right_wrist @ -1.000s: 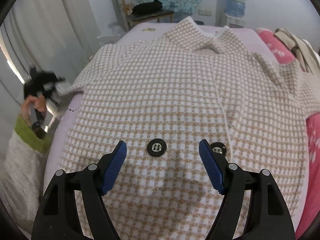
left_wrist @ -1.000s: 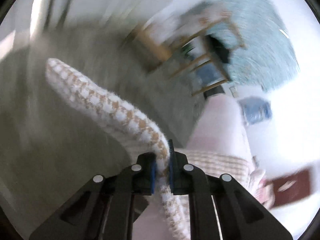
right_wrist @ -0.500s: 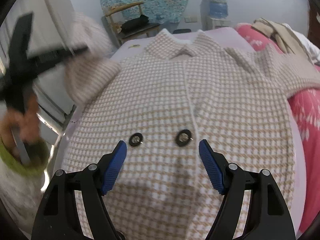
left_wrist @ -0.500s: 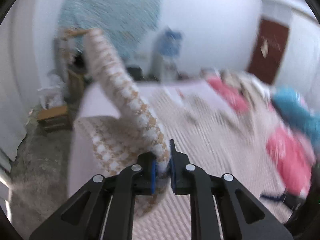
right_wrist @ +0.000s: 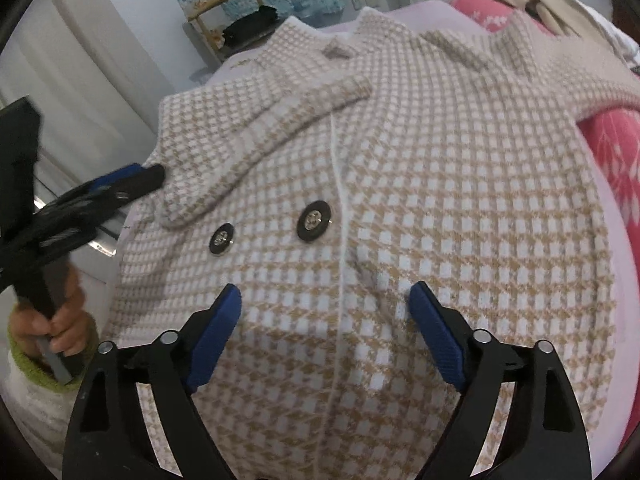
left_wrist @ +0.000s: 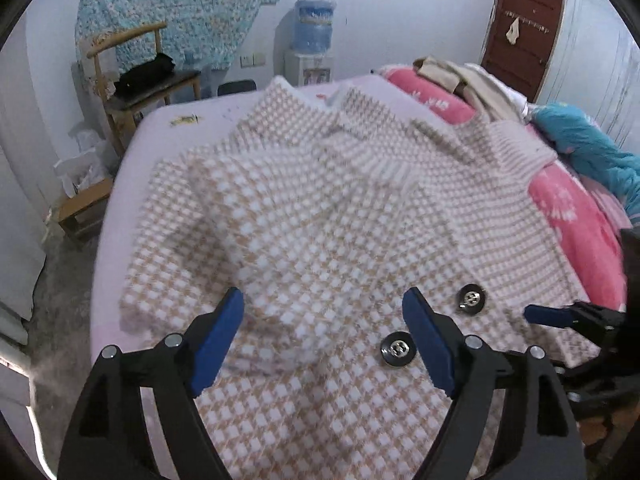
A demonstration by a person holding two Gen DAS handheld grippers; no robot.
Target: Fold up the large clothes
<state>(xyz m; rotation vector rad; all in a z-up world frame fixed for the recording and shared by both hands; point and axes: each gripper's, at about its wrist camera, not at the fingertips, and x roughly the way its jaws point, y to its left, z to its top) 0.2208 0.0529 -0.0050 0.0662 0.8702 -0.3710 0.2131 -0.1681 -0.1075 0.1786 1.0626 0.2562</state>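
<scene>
A tan-and-white houndstooth coat (left_wrist: 320, 220) lies face up and spread out on a bed with a pale pink sheet (left_wrist: 120, 184). Its left sleeve (right_wrist: 260, 136) lies folded across the chest, cuff toward the collar. Two black buttons (right_wrist: 314, 219) sit near the front seam. My left gripper (left_wrist: 324, 340) is open and empty above the coat's lower left. My right gripper (right_wrist: 324, 328) is open and empty above the lower front. The left gripper also shows in the right wrist view (right_wrist: 120, 184). The right sleeve (left_wrist: 512, 148) stretches toward the pink bedding.
A wooden chair (left_wrist: 132, 68) with a dark bag stands beyond the bed's far left corner. A water dispenser (left_wrist: 312, 40) stands at the back wall. Pink bedding (left_wrist: 568, 200), a blue blanket (left_wrist: 584, 144) and piled clothes (left_wrist: 460, 76) lie along the right side.
My left gripper swung the left sleeve up and over onto the coat's chest, then opened and let it go. My right gripper stayed open and shifted slightly over the coat's lower front.
</scene>
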